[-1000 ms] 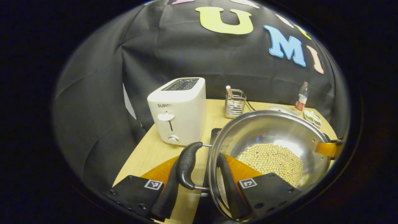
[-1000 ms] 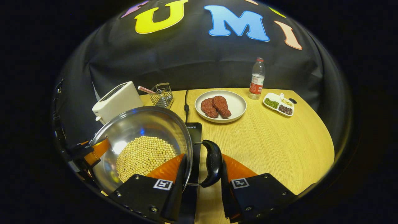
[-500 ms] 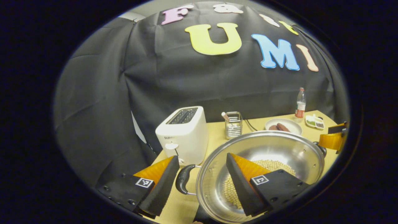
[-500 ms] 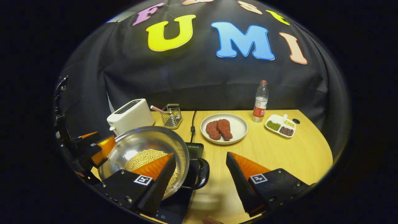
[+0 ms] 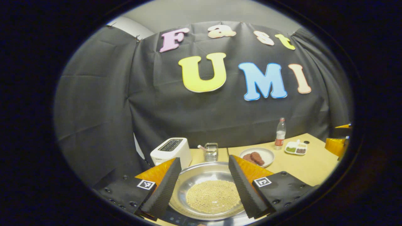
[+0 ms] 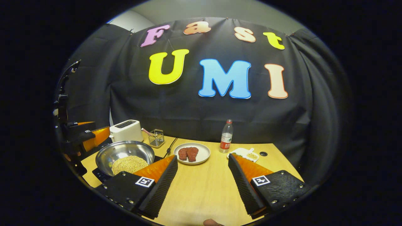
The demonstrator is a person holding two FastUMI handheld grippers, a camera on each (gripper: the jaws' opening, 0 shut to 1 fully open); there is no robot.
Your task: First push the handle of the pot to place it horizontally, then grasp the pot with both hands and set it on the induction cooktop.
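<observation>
Sitting on the dark induction cooktop (image 6: 100, 173), the steel pot (image 6: 124, 153) with its layer of pale beans (image 5: 211, 196) lay straight ahead of the left gripper (image 5: 204, 185), seen between its spread, empty fingers. The right gripper (image 6: 202, 183) hung with jaws wide apart over bare table (image 6: 204, 188), the pot off to its left. Beyond the pot stood a white toaster (image 6: 126, 130), and farther right a plate of meat (image 6: 191, 153).
</observation>
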